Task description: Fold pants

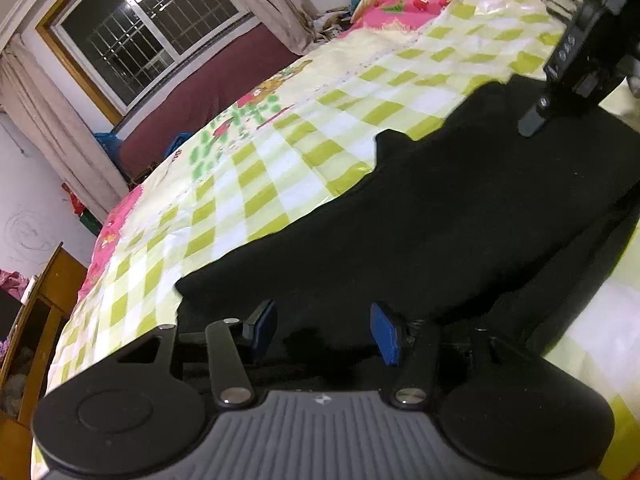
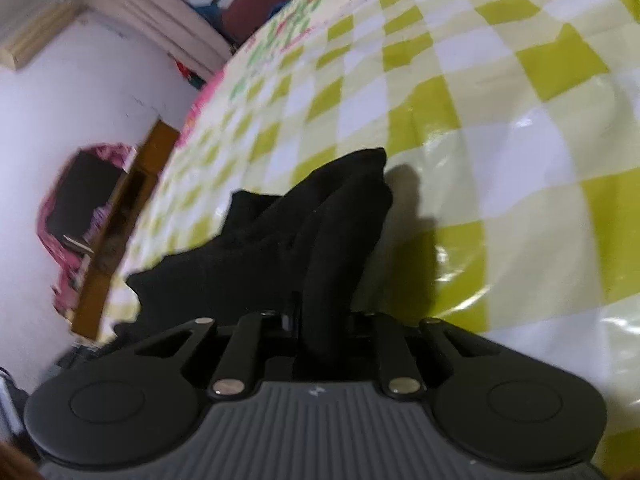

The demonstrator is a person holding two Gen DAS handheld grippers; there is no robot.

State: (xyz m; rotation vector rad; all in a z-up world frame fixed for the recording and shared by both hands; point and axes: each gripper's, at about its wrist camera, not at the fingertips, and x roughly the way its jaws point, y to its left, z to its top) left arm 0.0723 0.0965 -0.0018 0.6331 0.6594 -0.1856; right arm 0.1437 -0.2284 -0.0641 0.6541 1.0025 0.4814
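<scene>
- Black pants [image 1: 460, 216] lie on the green-and-white checkered bed cover [image 1: 280, 152]. Long axis in the left wrist view runs from lower left, by the near fingers, up to the upper right.
- Far edge of the fabric is uneven, with a small peak sticking up mid-length.
- Left gripper [image 1: 326, 330]: jaws roughly half open, blue pads [image 1: 386, 334] apart. Pants end sits under and just ahead of the pads; no grip visible.
- Right gripper [image 2: 320, 320]: jaws narrowed onto a bunched fold of pants [image 2: 332, 232], which rises between the fingers and points away from the camera; pads hidden by the cloth.
- In the left view, the right gripper [image 1: 534, 122] sits at the far upper-right end of the pants.
</scene>
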